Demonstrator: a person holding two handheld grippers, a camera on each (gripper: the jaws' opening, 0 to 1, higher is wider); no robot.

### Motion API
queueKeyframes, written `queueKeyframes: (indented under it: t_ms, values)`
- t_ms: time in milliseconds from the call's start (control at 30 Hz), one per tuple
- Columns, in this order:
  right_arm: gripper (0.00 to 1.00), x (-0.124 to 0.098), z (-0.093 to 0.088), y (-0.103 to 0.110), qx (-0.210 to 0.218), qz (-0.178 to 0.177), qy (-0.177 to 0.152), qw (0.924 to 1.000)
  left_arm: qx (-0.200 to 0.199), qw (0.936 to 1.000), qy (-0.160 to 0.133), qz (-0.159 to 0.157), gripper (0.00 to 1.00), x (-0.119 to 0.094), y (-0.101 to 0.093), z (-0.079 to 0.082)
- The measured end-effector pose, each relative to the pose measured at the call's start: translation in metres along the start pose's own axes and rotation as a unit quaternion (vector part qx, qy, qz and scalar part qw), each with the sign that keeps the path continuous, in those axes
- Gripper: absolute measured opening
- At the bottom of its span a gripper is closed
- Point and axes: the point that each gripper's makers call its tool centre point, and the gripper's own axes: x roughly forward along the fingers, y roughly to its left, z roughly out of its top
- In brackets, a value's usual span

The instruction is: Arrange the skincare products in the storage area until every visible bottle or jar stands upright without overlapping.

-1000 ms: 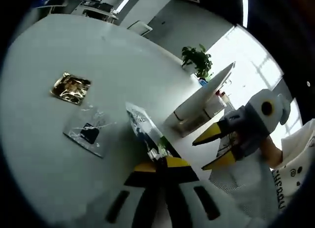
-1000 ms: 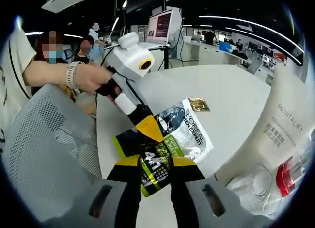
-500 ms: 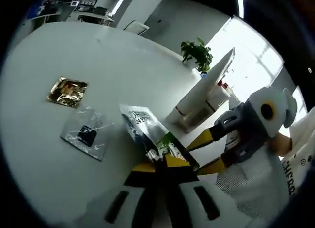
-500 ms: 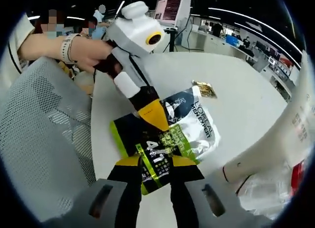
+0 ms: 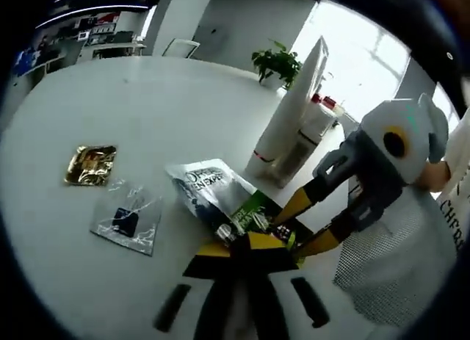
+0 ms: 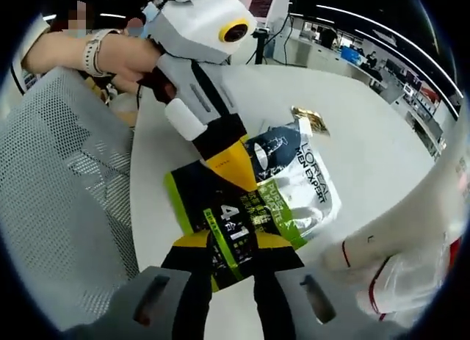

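The skincare pouch [image 6: 275, 189] is held just above the white counter [image 6: 367, 134] near its edge, both grippers clamped on it: the right gripper [image 6: 231, 244] pinches its green-and-black end, the left gripper [image 5: 246, 244] another part. It reads "L'ORÉAL MEN EXPERT" and "4". This looks like mid-carry; next, stand it clear of the gold sachet [image 5: 89, 164] and clear packet [image 5: 126, 221].
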Motion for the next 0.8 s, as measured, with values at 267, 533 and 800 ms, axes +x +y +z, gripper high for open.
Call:
queueKeyframes:
  t_ms: [267,533,800]
  values:
    - [0.19,0.001,-0.002,0.0,0.007,0.002,-0.002,1.0,0.059,0.9975,0.002,0.04,0.1,-0.003,0.008,0.003]
    - [0.18,0.0,-0.002,0.001,0.011,0.002,-0.003,0.9999,0.086,0.9915,-0.01,0.097,0.09,-0.014,0.032,0.012]
    - [0.18,0.001,-0.001,0.0,0.01,0.003,-0.003,0.9999,0.148,0.9814,-0.017,0.121,0.12,-0.019,0.032,0.024]
